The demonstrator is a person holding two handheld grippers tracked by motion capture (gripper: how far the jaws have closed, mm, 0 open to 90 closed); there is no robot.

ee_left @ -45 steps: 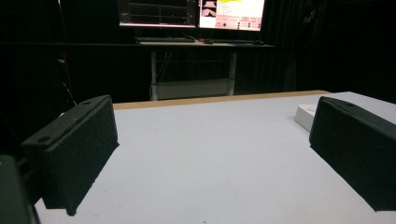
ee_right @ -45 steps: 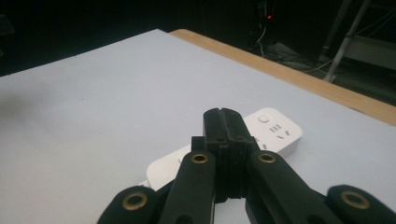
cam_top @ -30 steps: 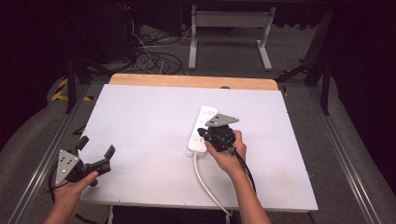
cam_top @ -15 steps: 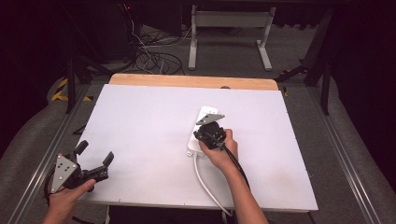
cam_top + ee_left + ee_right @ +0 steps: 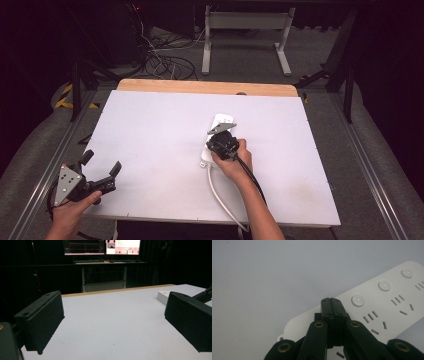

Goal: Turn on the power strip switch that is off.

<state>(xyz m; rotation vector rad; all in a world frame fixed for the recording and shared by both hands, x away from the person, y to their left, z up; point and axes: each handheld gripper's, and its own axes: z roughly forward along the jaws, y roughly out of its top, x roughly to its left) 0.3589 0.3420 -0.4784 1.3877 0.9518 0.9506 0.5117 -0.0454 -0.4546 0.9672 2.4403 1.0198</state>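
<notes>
At the near left corner of the white desk (image 5: 150,130), the left tool (image 5: 102,172) hangs in the person's hand with its jaws wide apart and nothing between them. Further in, near the middle, the right tool (image 5: 220,145) points down over the near end of a white power strip (image 5: 220,122), jaws pressed together and holding nothing; the tips sit just beside the nearest round button (image 5: 358,300), and touching cannot be told. The strip's white cord (image 5: 220,197) runs back to the near edge. No brand or lettering can be read on the strip. Beyond the desk, two lit monitors (image 5: 102,246) show text too small to read.
</notes>
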